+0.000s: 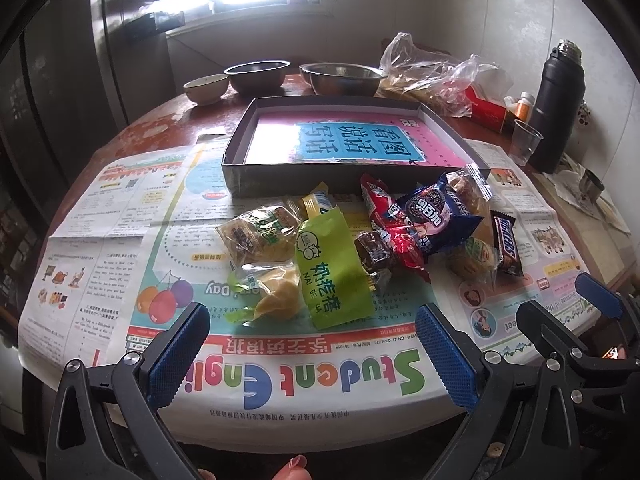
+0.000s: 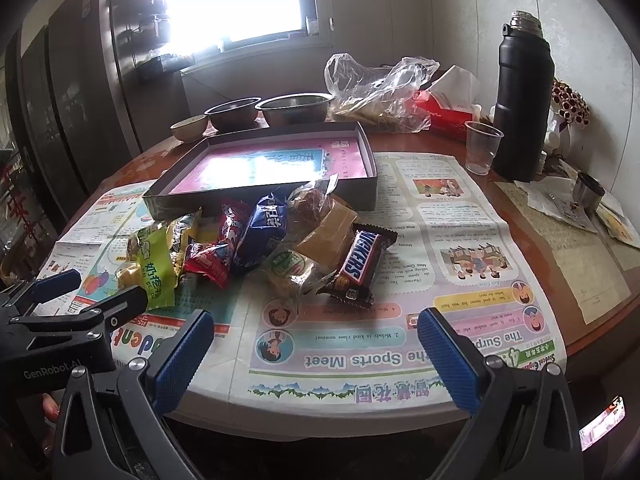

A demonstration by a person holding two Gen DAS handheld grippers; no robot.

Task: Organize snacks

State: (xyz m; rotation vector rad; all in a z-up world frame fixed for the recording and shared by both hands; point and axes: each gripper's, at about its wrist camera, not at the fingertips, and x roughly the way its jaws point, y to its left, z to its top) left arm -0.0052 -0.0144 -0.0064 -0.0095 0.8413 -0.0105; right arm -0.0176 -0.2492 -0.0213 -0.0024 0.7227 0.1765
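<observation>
Blue-padded fingers of the left hand-held gripper (image 1: 312, 354) stand wide apart with nothing between them, hovering over the near edge of the desk (image 1: 160, 128). Beside it, the right hand-held gripper (image 2: 314, 354) is likewise spread open and empty; its fingers frame the newspaper (image 2: 440, 240) that covers the desk's front half.

Just beyond both grippers lies the pile of snacks (image 1: 360, 236), heaped loosely on the newspaper. A green packet (image 1: 332, 276) lies at the near left of the pile, with a clear-wrapped yellow pastry (image 1: 276, 292) touching its left side. A red wrapper (image 1: 396, 236) and a blue cookie pack (image 1: 440, 216) overlap in the middle. A Snickers bar (image 2: 358, 262) lies at the right edge of the pile, partly on a wrapped cake (image 2: 292, 272).

Behind the pile, just beside it, sits an open shallow box (image 1: 240, 178) with a pink and blue printed sheet on its floor; no snack is in it. Farther back stand two metal bowls (image 1: 340, 78), a small ceramic bowl (image 1: 206, 88) and a crumpled plastic bag (image 1: 432, 76). At the right are a black flask (image 2: 522, 96) and a clear plastic cup (image 2: 482, 148).
</observation>
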